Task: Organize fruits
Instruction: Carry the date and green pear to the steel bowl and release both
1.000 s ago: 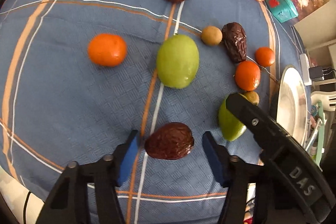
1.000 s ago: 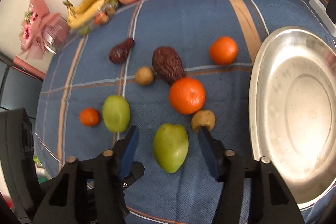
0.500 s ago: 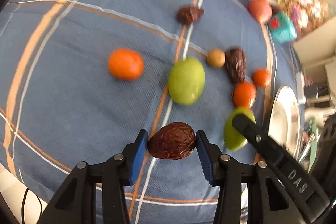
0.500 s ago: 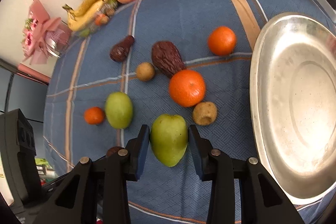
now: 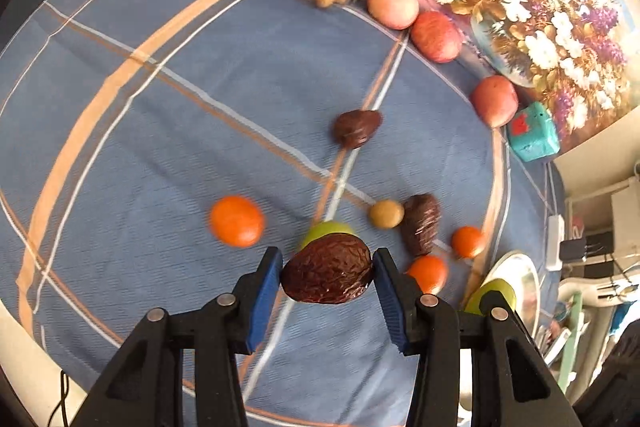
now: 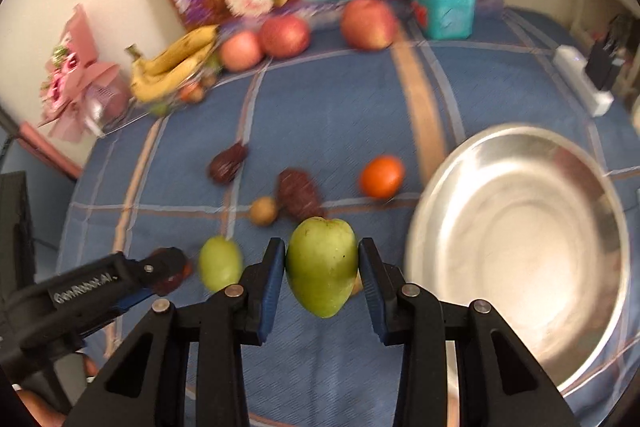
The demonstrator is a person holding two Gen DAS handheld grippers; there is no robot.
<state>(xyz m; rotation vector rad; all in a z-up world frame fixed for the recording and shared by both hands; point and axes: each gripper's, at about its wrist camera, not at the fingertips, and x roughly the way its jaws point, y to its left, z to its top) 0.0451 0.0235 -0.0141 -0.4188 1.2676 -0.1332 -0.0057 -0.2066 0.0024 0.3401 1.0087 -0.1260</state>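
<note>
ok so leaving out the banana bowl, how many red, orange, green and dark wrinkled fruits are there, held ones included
red apples: 3
orange fruits: 3
green fruits: 2, one in the right fingers
dark wrinkled fruits: 3, one in the left fingers
total: 11

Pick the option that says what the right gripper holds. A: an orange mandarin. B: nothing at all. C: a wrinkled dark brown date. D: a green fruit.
D: in the right wrist view the blue pads of the right gripper press on both sides of the green fruit, which hangs clear of the blue cloth; the wrinkled date sits in the left gripper.
</note>
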